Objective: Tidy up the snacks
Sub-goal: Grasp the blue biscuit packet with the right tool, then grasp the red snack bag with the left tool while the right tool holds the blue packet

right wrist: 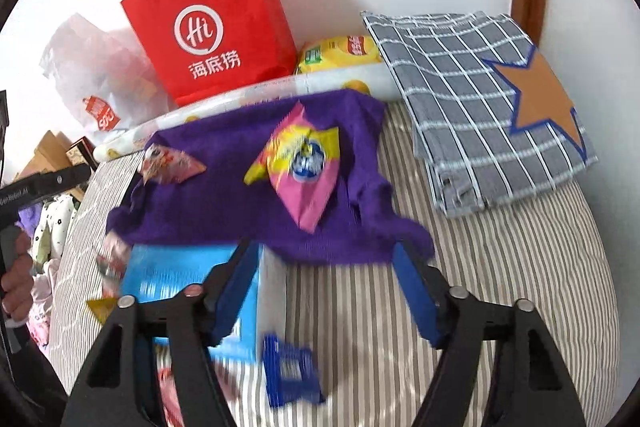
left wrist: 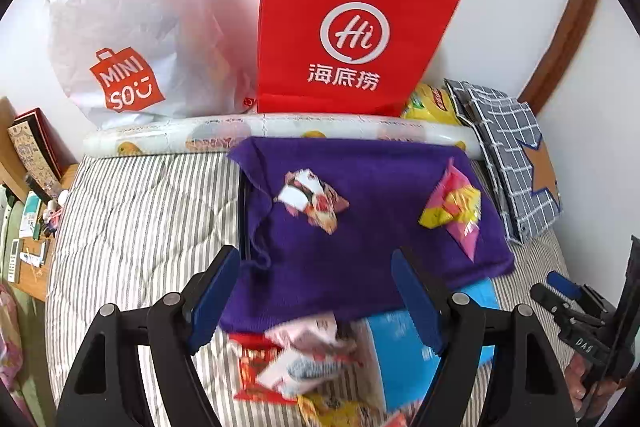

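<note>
A purple cloth lies on the striped bed. On it lie a red and white snack packet and a pink and yellow snack packet. A blue box sits at the cloth's near edge, with several loose snack packets beside it. A small blue packet lies on the bed below my right gripper. My left gripper is open and empty above the loose packets. My right gripper is open and empty; it also shows in the left wrist view.
A red paper bag, a white Miniso bag and a yellow chip bag stand against the wall behind a rolled mat. A folded checked cloth lies at right. A cluttered wooden shelf is at left.
</note>
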Available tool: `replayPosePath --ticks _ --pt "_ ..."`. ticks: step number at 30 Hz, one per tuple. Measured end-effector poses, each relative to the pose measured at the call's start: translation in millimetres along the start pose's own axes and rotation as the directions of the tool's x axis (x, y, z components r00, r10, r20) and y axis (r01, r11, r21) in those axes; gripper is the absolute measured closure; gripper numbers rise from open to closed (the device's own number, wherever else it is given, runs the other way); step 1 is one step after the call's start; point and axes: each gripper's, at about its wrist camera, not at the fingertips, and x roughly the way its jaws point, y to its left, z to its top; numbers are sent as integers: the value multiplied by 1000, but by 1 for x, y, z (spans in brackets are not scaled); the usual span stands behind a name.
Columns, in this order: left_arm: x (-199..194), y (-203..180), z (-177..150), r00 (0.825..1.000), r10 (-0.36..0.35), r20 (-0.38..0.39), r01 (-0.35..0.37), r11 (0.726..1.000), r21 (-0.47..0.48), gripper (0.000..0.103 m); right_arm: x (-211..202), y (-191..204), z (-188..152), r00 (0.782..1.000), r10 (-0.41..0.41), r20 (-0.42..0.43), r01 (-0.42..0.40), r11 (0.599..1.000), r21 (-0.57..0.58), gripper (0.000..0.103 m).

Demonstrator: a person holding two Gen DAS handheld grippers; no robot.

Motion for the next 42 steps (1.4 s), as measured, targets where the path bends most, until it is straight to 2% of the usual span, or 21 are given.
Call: replayPosePath --ticks 3,11,19,25,28,42 --pt "-11 -1 -12 1000 3 0 -3 1000 -3 26 -6 4 -20 1000 7 -20 -7 1000 -24 46" --pt "-39 3 -43 999 19 30 -18 1000 -21 26 -9 17 -58 998 41 -53 -45 997 -61 54" --pt "-61 10 -66 998 44 43 -43 999 -29 26 0 26 -79 998 -27 -58 19 992 -125 56" --pt "-68 18 -79 998 60 38 -58 998 -33 26 12 28 -82 996 -54 -70 44 990 -135 65" --pt "-69 24 -85 997 70 33 -68 997 -37 26 17 30 -83 995 -68 -77 56 988 -142 81" --pt "-47 54 -111 997 75 -27 -77 992 -95 26 -12 17 -93 996 -87 -24 85 993 -80 82"
